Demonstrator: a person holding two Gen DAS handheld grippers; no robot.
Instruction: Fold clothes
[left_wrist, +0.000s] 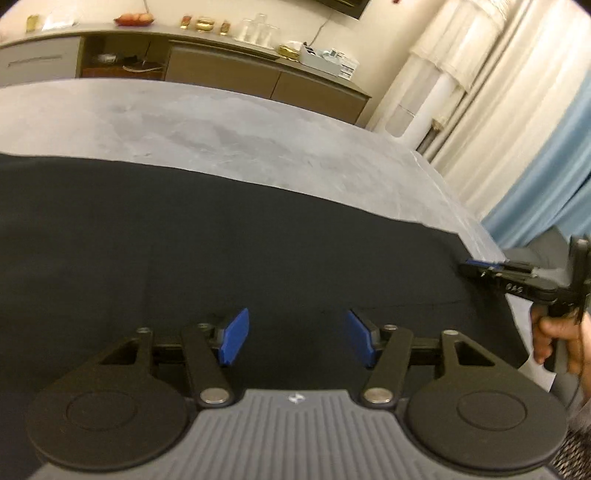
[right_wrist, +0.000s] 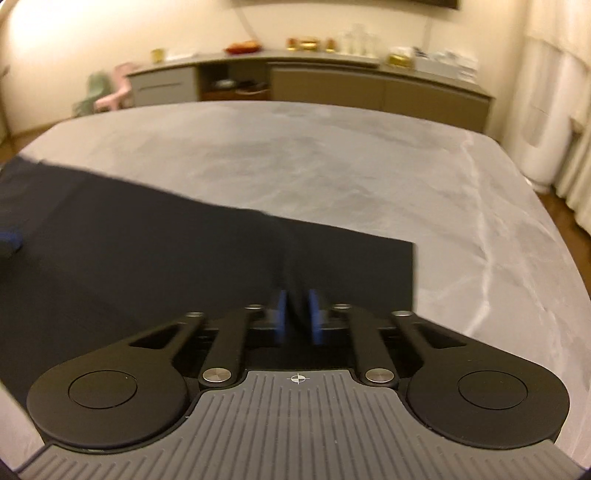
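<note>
Grey bedding (right_wrist: 332, 166) covers the work surface, with a long sideboard (left_wrist: 221, 70) against the far wall. A dark garment (left_wrist: 221, 240) lies spread flat on the near part of the bed. Your right gripper (right_wrist: 295, 317) has its blue pads pressed together on a raised ridge of the garment near its right edge. Your left gripper (left_wrist: 295, 338) hangs over the middle of the cloth with its fingers spread and nothing between them.

Hazards from here:
- The right pinch appears to hold a narrow ridge only. A fast pull may strip the cloth from the pads.
- With one side unheld, lifting will likely drag the garment askew and wrinkle the fold.
- Pinch only the garment; catching bedding would lift both.
</note>
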